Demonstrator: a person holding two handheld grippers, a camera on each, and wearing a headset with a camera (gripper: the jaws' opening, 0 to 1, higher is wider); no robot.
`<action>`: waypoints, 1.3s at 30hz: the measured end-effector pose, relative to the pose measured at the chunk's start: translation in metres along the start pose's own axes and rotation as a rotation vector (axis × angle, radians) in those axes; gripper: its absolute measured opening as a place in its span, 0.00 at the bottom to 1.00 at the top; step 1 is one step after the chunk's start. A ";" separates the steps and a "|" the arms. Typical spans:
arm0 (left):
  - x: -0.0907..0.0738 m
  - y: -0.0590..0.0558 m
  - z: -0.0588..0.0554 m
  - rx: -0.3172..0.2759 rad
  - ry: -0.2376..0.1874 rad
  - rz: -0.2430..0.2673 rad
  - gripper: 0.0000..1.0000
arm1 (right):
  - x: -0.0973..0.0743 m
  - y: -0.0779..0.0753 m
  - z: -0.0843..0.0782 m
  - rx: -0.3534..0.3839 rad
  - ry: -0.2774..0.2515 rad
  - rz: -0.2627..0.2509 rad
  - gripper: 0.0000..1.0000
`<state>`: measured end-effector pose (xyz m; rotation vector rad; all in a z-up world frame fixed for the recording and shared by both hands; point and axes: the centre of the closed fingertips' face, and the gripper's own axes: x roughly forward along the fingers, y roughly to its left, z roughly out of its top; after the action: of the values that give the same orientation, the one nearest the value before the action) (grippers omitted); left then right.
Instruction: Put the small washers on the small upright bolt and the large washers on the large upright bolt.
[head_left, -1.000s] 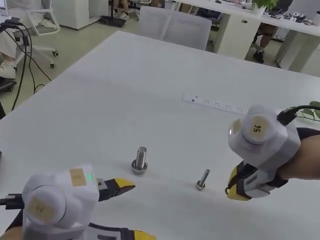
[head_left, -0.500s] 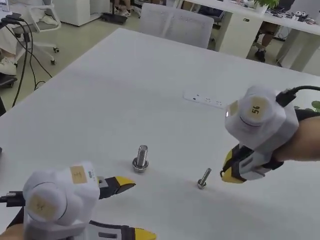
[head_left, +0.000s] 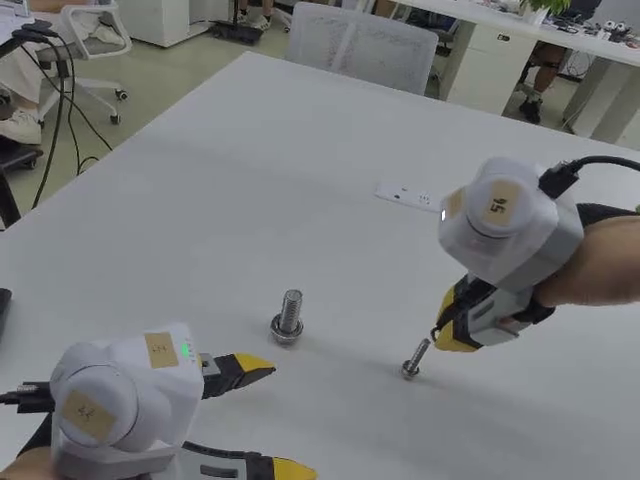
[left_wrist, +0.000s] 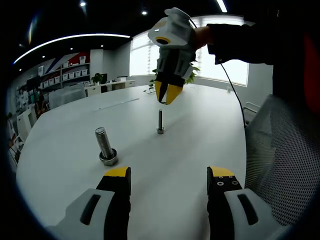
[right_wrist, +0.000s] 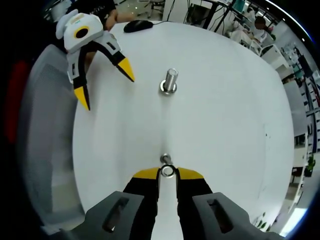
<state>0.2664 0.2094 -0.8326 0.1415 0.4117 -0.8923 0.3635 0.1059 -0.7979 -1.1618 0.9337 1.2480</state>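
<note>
The large upright bolt (head_left: 288, 317) stands mid-table, with the small upright bolt (head_left: 413, 359) to its right. My right gripper (head_left: 448, 338) hovers just above the small bolt's top, its yellow jaws pointing down. In the right gripper view the right gripper (right_wrist: 167, 172) is shut on a small washer (right_wrist: 168, 171), and the small bolt (right_wrist: 165, 159) sits right beyond the tips. My left gripper (head_left: 283, 418) rests open and empty at the near edge; it faces the large bolt (left_wrist: 106, 147) and the small bolt (left_wrist: 160, 122).
A white power strip (head_left: 405, 196) lies on the white table (head_left: 200, 180) behind the bolts. A mesh chair (head_left: 360, 45) stands at the far edge. A black mouse (right_wrist: 137, 25) lies near the left gripper (right_wrist: 108, 91).
My right gripper has moved left, from beside the small bolt to just above its top. The left gripper has stayed put. The head camera shifted a little.
</note>
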 end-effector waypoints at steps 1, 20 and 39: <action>0.000 0.000 0.000 0.000 0.002 0.000 0.61 | 0.001 0.000 0.000 -0.001 0.001 0.001 0.14; -0.001 -0.001 -0.005 -0.010 0.011 0.007 0.61 | 0.016 -0.001 0.001 -0.023 0.023 0.029 0.14; 0.000 -0.001 -0.008 -0.017 0.015 0.012 0.60 | 0.033 0.001 -0.006 -0.004 0.029 0.055 0.14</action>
<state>0.2635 0.2109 -0.8394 0.1348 0.4326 -0.8762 0.3671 0.1069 -0.8309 -1.1669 0.9908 1.2811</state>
